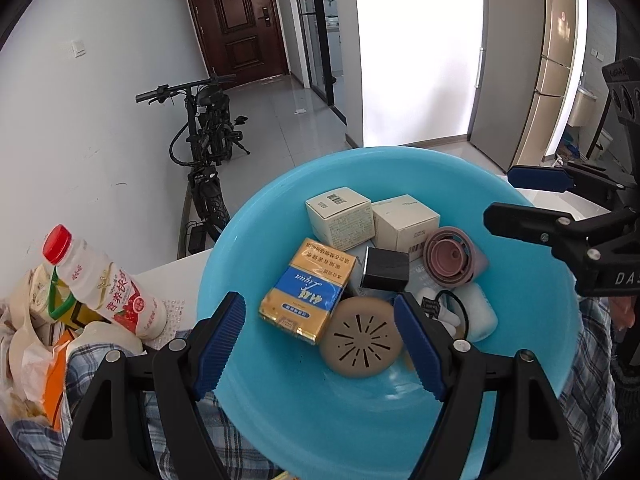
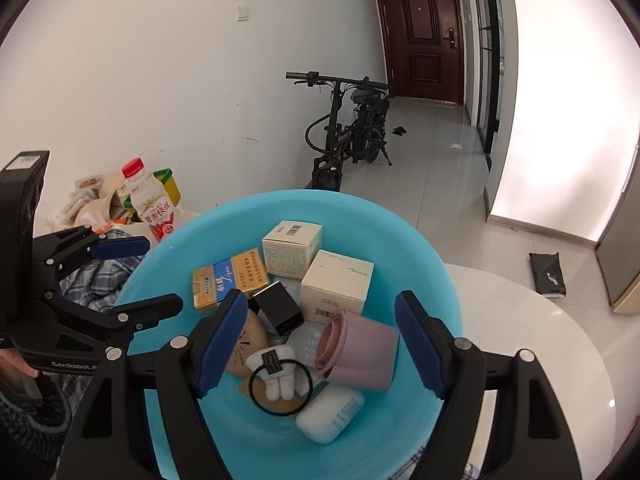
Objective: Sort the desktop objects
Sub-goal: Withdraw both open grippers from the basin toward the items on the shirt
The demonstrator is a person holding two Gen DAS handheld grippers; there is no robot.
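On the white worktop (image 2: 520, 320) sat a blue basin (image 2: 420, 280) of small boxes; both grippers, left (image 1: 320, 344) and right (image 2: 320, 344), hung above it, fingers released, grasping nothing.

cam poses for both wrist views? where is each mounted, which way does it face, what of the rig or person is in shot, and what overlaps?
Left wrist: on the left gripper, angled down into the blue basin; own open fingers frame the yellow-blue pack; right gripper enters from the right.
Right wrist: on the right gripper, angled down into the same basin; open fingers frame the pink cup; left gripper and a bit of hand at left.
Shared: basin contents, red-capped bottle, bike, brown door.
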